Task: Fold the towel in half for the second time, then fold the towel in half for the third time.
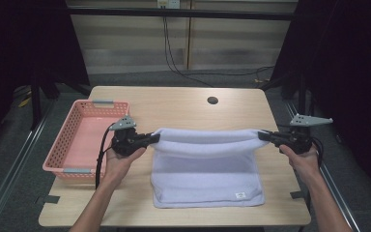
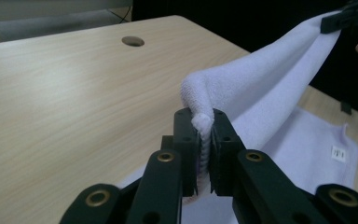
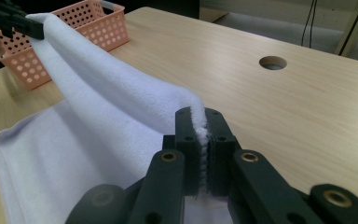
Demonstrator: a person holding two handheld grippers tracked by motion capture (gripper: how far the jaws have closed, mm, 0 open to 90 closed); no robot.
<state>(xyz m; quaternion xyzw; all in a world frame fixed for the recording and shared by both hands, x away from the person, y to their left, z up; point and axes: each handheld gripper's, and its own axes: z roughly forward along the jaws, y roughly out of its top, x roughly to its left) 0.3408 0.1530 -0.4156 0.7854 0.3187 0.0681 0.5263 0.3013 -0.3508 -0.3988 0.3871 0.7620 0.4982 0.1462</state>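
Dark curtains close in both sides of the room, and a pale panelled wall with black cables hanging down it runs behind a light wooden table (image 1: pixel 183 104) with rounded corners and a round cable hole (image 1: pixel 212 100) near its far edge. On the table's left side sits a pink perforated basket (image 1: pixel 79 140) with grey handles, its inside bare.

A white towel (image 1: pixel 205 169) lies at the middle of the table, nearer the person's edge. Its near part rests flat on the wood, a small label (image 1: pixel 240 195) at its near right corner; its far edge is lifted off the table and stretched level between the two grippers, sagging slightly in the middle.

The left gripper (image 1: pixel 153 138) — held in the person's left hand (image 1: pixel 121 159) just beside the basket's right wall — has its jaws pressed together on the towel's far left corner; in the left gripper view (image 2: pixel 206 144) a fold of terry cloth bulges above the closed jaws. The right gripper (image 1: pixel 263 136), in the right hand (image 1: pixel 302 157) near the table's right edge, is clamped on the far right corner, and in the right gripper view (image 3: pixel 203 140) the cloth shows squeezed between its jaws.

The basket stands close to the left gripper but apart from the towel — nothing lies between the raised edge and the cable hole beyond it.
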